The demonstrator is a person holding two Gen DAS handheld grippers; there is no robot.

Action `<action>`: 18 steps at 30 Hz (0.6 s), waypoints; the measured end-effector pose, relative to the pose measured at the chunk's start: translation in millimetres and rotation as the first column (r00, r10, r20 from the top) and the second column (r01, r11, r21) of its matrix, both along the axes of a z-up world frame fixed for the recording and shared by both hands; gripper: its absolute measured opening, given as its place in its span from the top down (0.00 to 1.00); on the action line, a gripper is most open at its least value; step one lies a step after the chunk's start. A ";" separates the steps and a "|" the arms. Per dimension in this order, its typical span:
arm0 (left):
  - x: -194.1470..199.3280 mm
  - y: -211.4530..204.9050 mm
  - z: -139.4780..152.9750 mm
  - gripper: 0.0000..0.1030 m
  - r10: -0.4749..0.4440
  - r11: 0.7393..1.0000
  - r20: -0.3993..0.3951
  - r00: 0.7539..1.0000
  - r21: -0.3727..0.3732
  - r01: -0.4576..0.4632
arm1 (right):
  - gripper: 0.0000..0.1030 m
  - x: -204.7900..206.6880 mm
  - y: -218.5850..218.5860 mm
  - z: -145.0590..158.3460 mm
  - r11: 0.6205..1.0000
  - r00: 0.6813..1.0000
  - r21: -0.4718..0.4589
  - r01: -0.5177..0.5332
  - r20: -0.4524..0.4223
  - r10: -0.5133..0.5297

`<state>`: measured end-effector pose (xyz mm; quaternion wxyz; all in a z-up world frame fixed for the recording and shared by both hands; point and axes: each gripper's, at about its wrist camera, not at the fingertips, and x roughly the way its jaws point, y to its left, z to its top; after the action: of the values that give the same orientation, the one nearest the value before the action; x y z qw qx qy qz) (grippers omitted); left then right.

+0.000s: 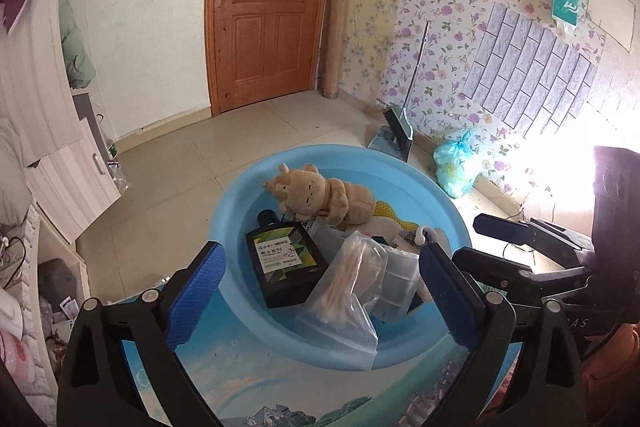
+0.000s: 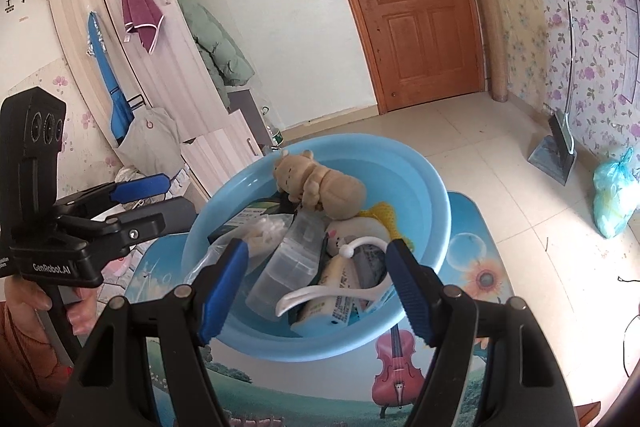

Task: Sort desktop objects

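Left wrist view: my left gripper (image 1: 320,291) stands spread wide above the near side of the blue basin (image 1: 240,195), nothing between its pads, and that makes sense to me, since the zip bag of cotton swabs (image 1: 344,291) lies right under the gap, draped over the basin's near rim. I judge it has been let go there, or is about to be picked, and wide jaws suit either.

The basin sits on a small table with a printed cartoon top (image 1: 240,379), and it is where the desktop things are gathered: a black bottle with a green label (image 1: 286,263) leaning on its side, a tan plush toy (image 1: 316,195) lying across the far part, a clear plastic box (image 1: 396,283) beside the swab bag, and something yellow (image 1: 390,213) behind the plush toy.

From the right wrist view, my right gripper (image 2: 316,287) hangs over the same basin with its jaws partly apart and empty; between them I see a white plastic hook (image 2: 332,291) resting on a pale tube (image 2: 332,303). I take it I hold this hand back and clear so the two tools do not collide over one crowded bowl.

The pile is loose and overlapping, so things could slide when one is lifted.
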<state>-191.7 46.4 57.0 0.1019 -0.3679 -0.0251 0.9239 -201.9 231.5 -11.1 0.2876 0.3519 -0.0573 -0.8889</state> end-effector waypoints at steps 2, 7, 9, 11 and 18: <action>8.6 -4.2 2.2 0.04 0.019 1.000 0.000 1.000 -0.008 -0.019 | 0.30 4.0 -2.9 3.3 1.000 1.000 0.006 0.000 -0.002 0.000; 37.0 -11.7 11.8 0.00 0.068 0.998 -0.021 0.997 -0.014 -0.068 | 0.30 18.6 -8.5 11.5 1.000 1.000 0.017 -0.003 -0.009 0.003; 50.1 -13.9 14.5 0.00 0.090 0.996 -0.030 0.995 -0.018 -0.091 | 0.30 27.4 -10.7 15.6 1.000 1.000 0.026 -0.002 -0.019 0.002; 63.3 -14.4 15.1 0.00 0.115 0.993 -0.030 0.993 -0.019 -0.115 | 0.30 35.6 -11.5 19.2 1.000 1.000 0.025 0.005 -0.023 -0.005; 119.5 -14.5 12.8 0.00 0.152 0.988 -0.084 0.985 -0.027 -0.155 | 0.24 71.2 -12.1 28.0 0.999 0.999 0.039 0.004 -0.053 -0.002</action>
<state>-72.2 32.0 69.9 0.0253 -0.3286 -0.0336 0.9435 -130.8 219.4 16.9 0.2807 0.3338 -0.0329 -0.8993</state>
